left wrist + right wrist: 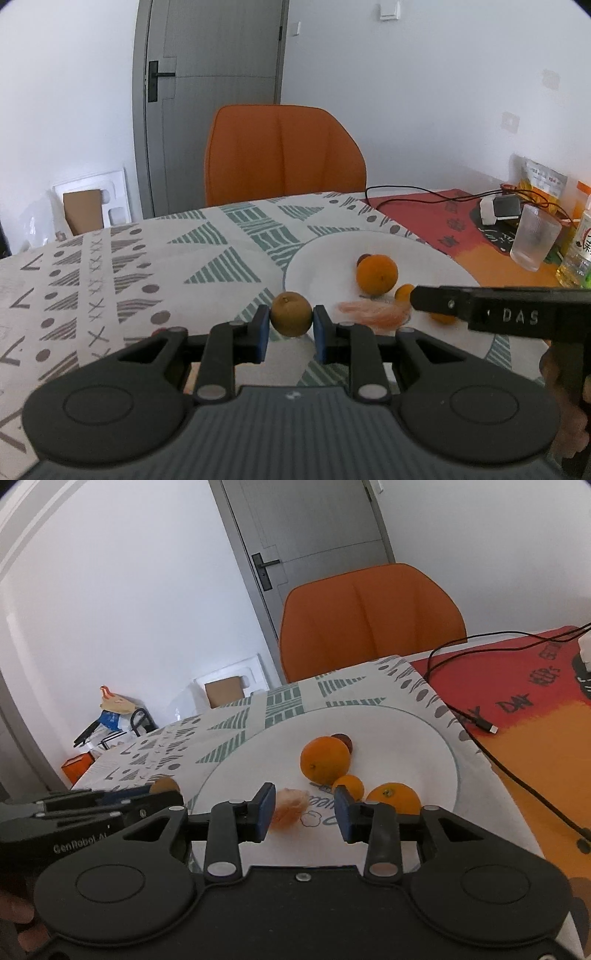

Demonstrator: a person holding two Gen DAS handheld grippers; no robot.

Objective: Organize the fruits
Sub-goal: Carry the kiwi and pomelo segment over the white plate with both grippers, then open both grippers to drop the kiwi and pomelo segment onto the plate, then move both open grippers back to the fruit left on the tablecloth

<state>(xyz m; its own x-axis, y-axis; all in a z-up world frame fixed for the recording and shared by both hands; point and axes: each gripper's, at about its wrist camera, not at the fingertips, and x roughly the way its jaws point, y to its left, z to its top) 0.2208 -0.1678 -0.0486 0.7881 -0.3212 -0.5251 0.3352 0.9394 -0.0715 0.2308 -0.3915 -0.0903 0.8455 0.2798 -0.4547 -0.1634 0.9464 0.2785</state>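
A pale pink thing (373,312) on the plate (332,254) is too blurred to name, the right gripper (415,299) hides part of two small oranges (404,293) at right, and a dark fruit (343,740) peeks from behind the big orange (325,758).

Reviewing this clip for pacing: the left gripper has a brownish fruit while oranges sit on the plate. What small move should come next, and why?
Probably carry the left gripper a little forward and right over the white plate, then release. Its pads are shut on the brownish fruit, which sits just short of the plate rim, while the large orange already lies on the plate.
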